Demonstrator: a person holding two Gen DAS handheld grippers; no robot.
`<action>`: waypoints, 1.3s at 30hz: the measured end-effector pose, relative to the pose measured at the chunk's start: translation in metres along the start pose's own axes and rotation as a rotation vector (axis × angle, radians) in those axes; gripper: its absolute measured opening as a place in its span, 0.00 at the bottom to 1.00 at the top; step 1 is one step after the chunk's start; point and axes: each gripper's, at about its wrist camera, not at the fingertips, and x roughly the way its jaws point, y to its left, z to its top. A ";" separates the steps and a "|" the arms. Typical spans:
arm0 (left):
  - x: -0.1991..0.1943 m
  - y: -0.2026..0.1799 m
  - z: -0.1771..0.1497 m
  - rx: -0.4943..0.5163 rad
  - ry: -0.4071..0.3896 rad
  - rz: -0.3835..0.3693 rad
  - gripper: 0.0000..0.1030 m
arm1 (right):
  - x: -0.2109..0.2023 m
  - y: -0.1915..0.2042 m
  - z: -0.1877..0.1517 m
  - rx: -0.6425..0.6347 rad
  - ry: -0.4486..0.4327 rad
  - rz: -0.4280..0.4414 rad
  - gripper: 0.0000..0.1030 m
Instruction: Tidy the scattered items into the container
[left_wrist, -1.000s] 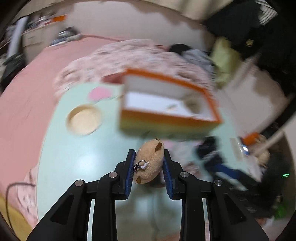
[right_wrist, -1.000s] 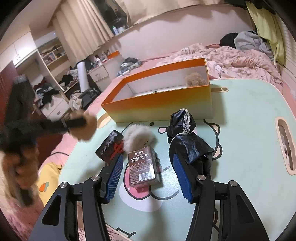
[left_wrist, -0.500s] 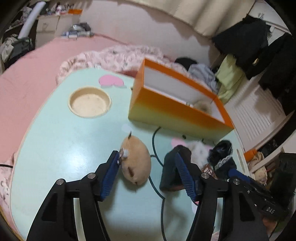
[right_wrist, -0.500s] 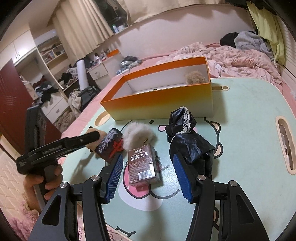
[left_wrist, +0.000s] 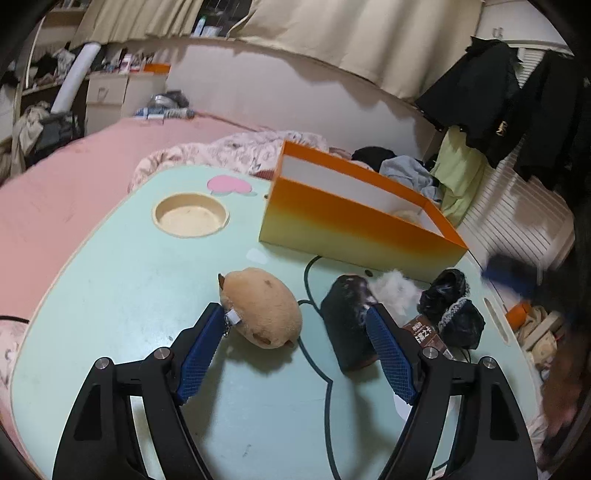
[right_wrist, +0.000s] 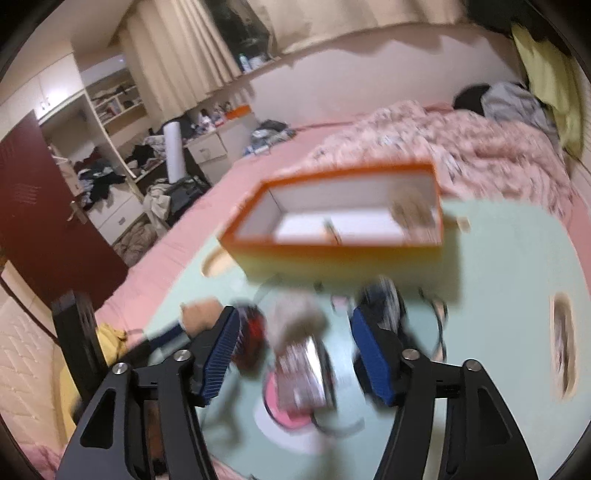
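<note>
Left gripper (left_wrist: 295, 345): I see my blue-padded fingers spread wide, low over the table, gripping nothing; the left pad (left_wrist: 201, 349) is touching or just beside the metal clip at the end of the plush toy
Plush toy (left_wrist: 260, 306): tan, rounded, lying on the table between my left fingers, nearer the left pad and well apart from the right one
Dark pouch (left_wrist: 347, 317): standing just beyond my left gripper's right pad; I cannot tell if they touch
White fluff ball (left_wrist: 397, 291): on the table just behind the dark pouch, near the front wall of the box
Card box (left_wrist: 424, 334): small brown box with printed characters, partly hidden behind my left gripper's right finger
Black lace cloth (left_wrist: 452, 308): bundled on the table to the right of the card box
Orange box (left_wrist: 354, 229): the container, open-topped, at the far side of the table; a pale fuzzy thing lies in its right end
Table (left_wrist: 122, 288): mint green, with a round beige recess toward its far left
Right gripper (right_wrist: 295, 350): view badly blurred; I see the fingers set wide apart with nothing between the pads, above the blurred card box (right_wrist: 301, 373) and scattered items, the orange box (right_wrist: 340, 236) beyond them
Bed (left_wrist: 74, 177): pink, behind the table
</note>
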 end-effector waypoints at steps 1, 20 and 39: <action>-0.003 -0.001 0.000 0.007 -0.016 -0.005 0.76 | 0.003 0.004 0.014 -0.019 -0.001 -0.006 0.64; -0.015 0.000 -0.003 0.014 -0.071 -0.035 0.76 | 0.180 -0.027 0.079 0.059 0.512 -0.189 0.37; -0.013 0.001 -0.004 -0.002 -0.052 -0.031 0.76 | 0.029 -0.003 0.031 0.010 0.234 0.030 0.37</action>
